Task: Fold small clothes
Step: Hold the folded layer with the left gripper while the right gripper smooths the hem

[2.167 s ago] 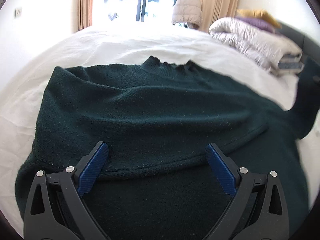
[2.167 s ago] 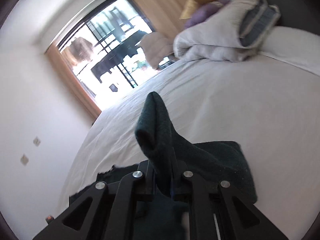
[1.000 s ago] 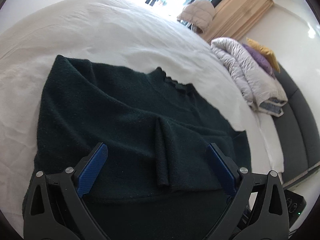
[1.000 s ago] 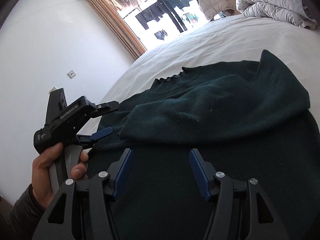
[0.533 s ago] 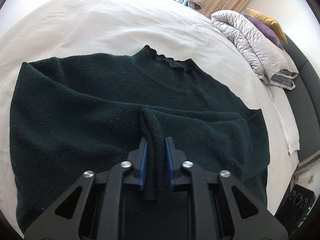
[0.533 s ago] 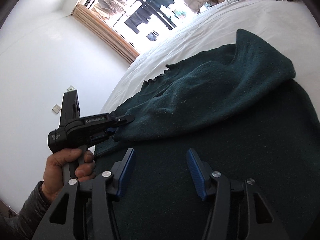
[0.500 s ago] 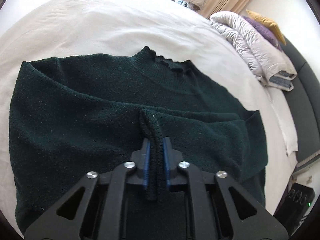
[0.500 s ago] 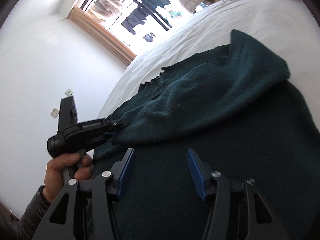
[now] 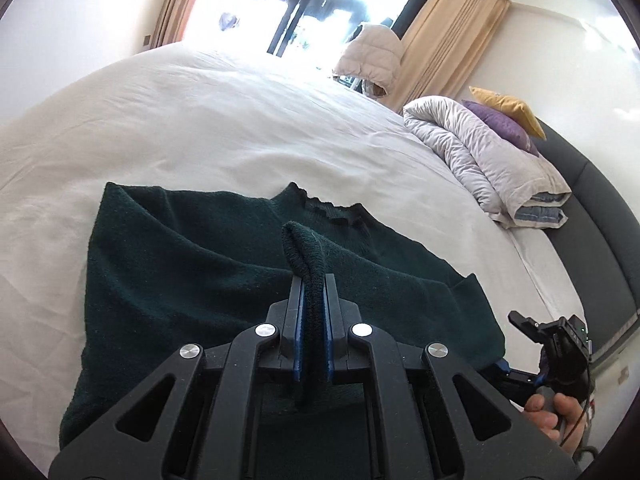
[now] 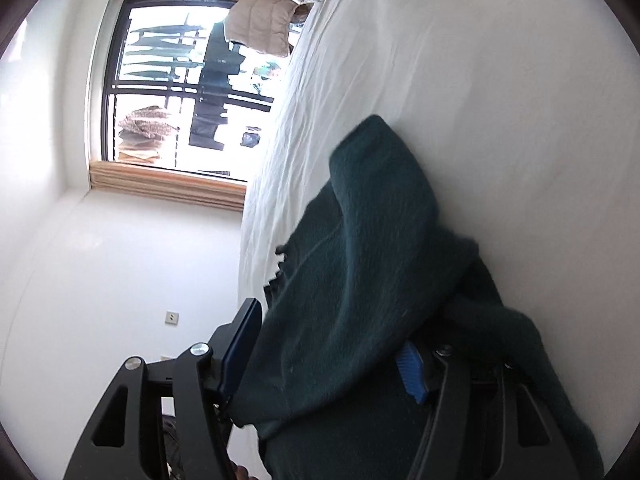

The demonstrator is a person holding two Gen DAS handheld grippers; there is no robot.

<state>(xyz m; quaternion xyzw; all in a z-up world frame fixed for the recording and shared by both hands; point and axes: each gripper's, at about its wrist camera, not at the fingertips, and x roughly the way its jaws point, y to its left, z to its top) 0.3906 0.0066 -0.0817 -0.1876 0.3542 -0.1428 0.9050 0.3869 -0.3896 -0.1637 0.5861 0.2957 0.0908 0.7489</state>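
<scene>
A dark green sweater [image 9: 180,264] lies flat on the white bed [image 9: 240,120], collar towards the window. My left gripper [image 9: 313,284] is shut on the cuff of a sleeve [image 9: 304,248] folded across the chest, and holds it a little above the body. In the right wrist view my right gripper [image 10: 328,344] is rolled on its side at the sweater's [image 10: 372,240] right edge. Its jaws are opening, with a thick fold of the sweater lying between the blue pads [image 10: 240,340] and not pinched. A hand holds that right gripper [image 9: 510,344] at the lower right of the left wrist view.
A rolled white duvet [image 9: 480,152] with purple and yellow pillows [image 9: 504,116] lies at the head of the bed by the dark headboard [image 9: 592,240]. A beige jacket [image 9: 372,56] hangs by the bright window [image 10: 172,92]. White sheet surrounds the sweater.
My left gripper has shut on the sleeve cuff and lifted it slightly. My right gripper has rolled onto its side and moved onto the sweater's right edge.
</scene>
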